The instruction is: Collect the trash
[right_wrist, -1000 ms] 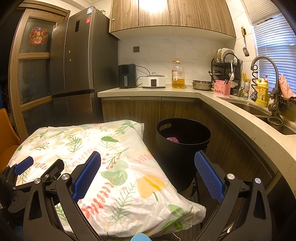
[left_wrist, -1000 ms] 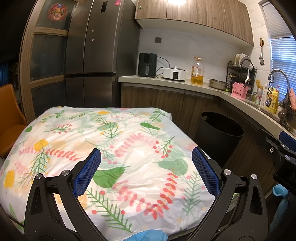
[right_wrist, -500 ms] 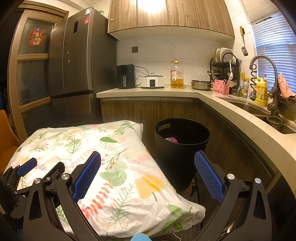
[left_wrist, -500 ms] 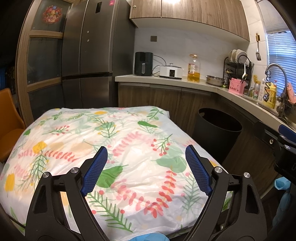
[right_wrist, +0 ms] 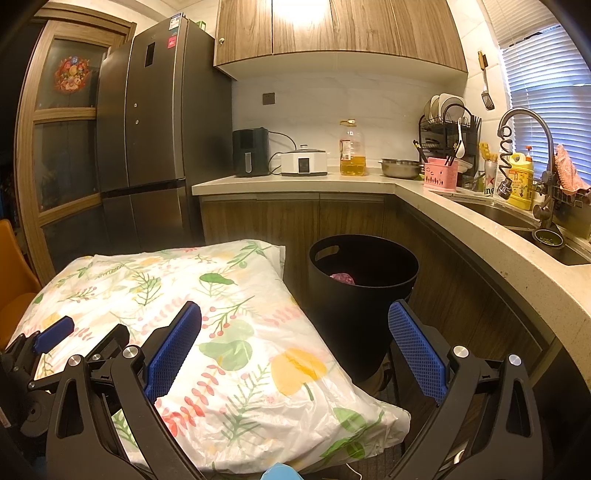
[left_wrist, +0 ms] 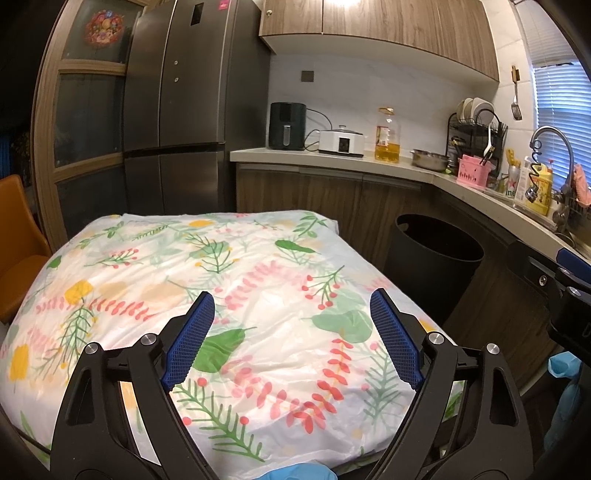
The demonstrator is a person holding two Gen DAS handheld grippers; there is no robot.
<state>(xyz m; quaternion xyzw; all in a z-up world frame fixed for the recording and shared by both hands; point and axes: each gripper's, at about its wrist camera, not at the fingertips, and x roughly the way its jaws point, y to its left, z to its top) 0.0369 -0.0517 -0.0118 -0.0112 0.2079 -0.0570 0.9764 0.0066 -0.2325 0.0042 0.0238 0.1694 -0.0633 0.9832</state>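
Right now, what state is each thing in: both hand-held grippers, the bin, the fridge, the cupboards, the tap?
Left hand-held gripper: open, empty, over the floral plastic tablecloth.
Right hand-held gripper: open, empty.
Round black trash bin: lidless, something pink inside.
Tall steel fridge: doors shut.
Wooden upper cupboards: shut.
Curved metal tap: no water seen running.
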